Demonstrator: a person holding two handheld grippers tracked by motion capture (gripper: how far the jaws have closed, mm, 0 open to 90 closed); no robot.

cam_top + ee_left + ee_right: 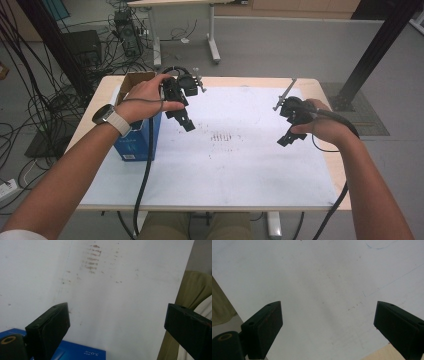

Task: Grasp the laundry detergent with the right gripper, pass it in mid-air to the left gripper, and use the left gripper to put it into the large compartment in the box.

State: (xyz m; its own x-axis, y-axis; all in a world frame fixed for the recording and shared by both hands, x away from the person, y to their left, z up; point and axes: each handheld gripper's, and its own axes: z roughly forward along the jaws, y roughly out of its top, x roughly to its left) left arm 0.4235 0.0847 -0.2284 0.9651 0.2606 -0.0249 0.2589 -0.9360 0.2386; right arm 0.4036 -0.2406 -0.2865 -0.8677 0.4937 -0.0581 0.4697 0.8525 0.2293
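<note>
A: Entry, high view. Where is the left gripper (182, 112)?

B: Held above the white sheet-covered tabletop (250, 165) at about 10 o'clock from the sheet's centre, in the person's left hand (150, 97). A white-strapped wristwatch (111, 119) sits on that forearm. Black cable (145, 170) trails down toward 6 o'clock.

A: Jaw state?

B: Left gripper view: both black jaws spread wide, nothing between them, only white sheet with a patch of brown smudge marks (93, 258) toward 12 o'clock.

A: The right gripper (292, 127)?

B: At about 2 o'clock from the centre, held in the right hand (320, 125), also off the surface. Right gripper view: jaws likewise wide apart and empty, over bare white sheet; a corner of light wooden table edge (379, 353) shows at 5 o'clock.

A: Objects on the table?

B: One blue cardboard box with an open brown-lined top (137, 137), at the table's 9 o'clock edge, just beside and partly under the left hand. Its blue printed face (82, 352) appears at 7 o'clock in the left gripper view. Neither gripper touches it.

A: Smudges in the high view?

B: Dark speckle rows (222, 136) near the centre, between the two grippers.
</note>
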